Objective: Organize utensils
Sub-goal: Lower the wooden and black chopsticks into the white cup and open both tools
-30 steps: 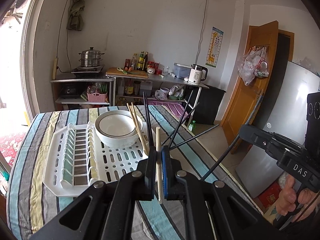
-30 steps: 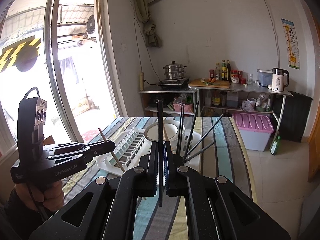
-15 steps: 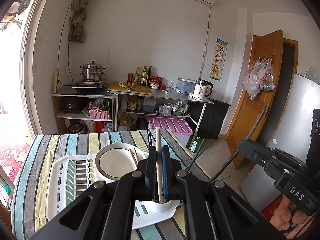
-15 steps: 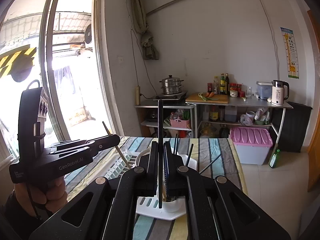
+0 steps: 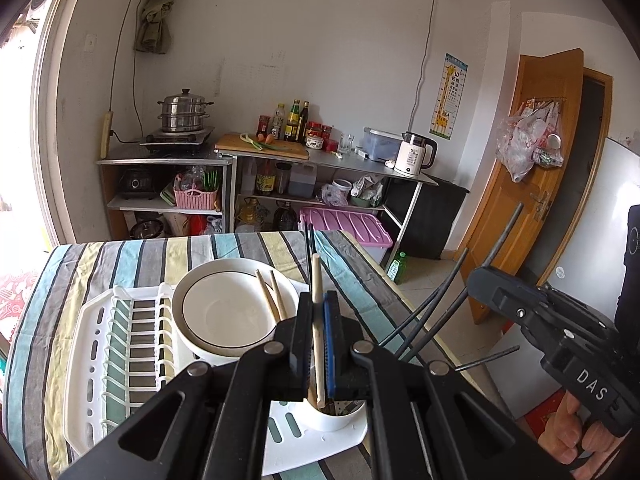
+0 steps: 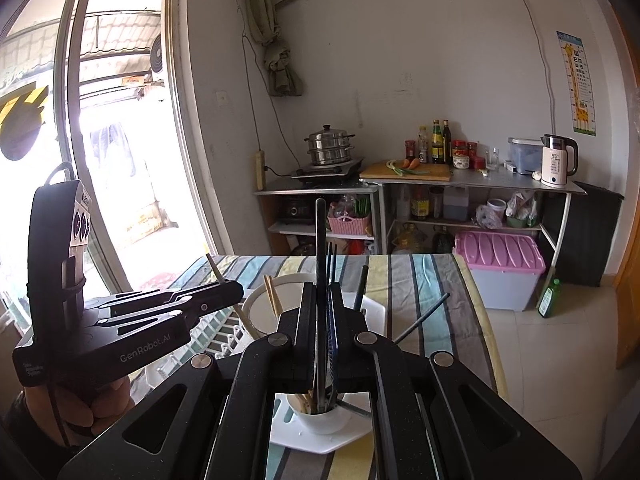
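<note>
My left gripper is shut on a pale wooden chopstick held upright, its lower end at the mouth of a white cup on the white dish rack. My right gripper is shut on a black chopstick, also upright, with its tip down in the same cup. Several black chopsticks lean out of the cup. A white bowl on the rack holds two wooden chopsticks. Each gripper appears in the other's view: right gripper, left gripper.
The rack lies on a table with a striped cloth; the table's right edge drops to a tiled floor. A hand grips the left tool. Kitchen shelves and a pink-lidded box stand beyond the table.
Both grippers have travelled across the table with their chopsticks still clamped. The white cup, hidden behind the fingers a second ago, now shows just below both grippers' fingertips.
</note>
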Demonstrator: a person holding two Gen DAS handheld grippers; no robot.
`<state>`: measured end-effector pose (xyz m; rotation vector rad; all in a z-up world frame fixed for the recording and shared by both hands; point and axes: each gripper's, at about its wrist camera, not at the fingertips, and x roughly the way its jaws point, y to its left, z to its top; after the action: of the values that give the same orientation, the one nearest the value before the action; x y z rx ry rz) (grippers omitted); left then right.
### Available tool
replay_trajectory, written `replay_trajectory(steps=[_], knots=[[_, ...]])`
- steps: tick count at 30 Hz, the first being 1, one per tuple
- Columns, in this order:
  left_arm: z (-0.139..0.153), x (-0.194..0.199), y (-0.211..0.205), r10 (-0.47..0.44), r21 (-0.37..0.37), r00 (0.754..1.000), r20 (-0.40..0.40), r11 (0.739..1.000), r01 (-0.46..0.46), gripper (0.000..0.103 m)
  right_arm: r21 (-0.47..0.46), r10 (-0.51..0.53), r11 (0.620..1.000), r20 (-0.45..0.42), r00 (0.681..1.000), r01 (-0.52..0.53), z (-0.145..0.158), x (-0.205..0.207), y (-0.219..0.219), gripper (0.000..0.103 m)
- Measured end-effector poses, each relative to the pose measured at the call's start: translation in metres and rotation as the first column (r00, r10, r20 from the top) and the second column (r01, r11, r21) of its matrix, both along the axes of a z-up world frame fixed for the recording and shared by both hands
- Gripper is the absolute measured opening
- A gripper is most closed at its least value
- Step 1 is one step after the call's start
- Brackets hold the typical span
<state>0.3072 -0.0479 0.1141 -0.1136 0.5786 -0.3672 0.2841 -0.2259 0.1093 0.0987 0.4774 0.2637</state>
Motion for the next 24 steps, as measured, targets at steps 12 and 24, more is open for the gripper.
replay_trajectory(steps=[12, 24], knots=[[-0.035, 0.011, -0.011, 0.019, 0.034, 0.996, -0.083, 0.999, -0.016, 0.006, -0.01, -0.014, 1.0, -0.057, 0.998, 0.014, -0.023, 0.01, -0.003, 0.005], [-0.033, 0.001, -0.005, 0.037, 0.052, 0.997, -0.069, 0.998, -0.034, 0.01, -0.025, -0.009, 1.0, -0.057, 0.998, 0.008, -0.019, 0.0, -0.005, 0.018]])
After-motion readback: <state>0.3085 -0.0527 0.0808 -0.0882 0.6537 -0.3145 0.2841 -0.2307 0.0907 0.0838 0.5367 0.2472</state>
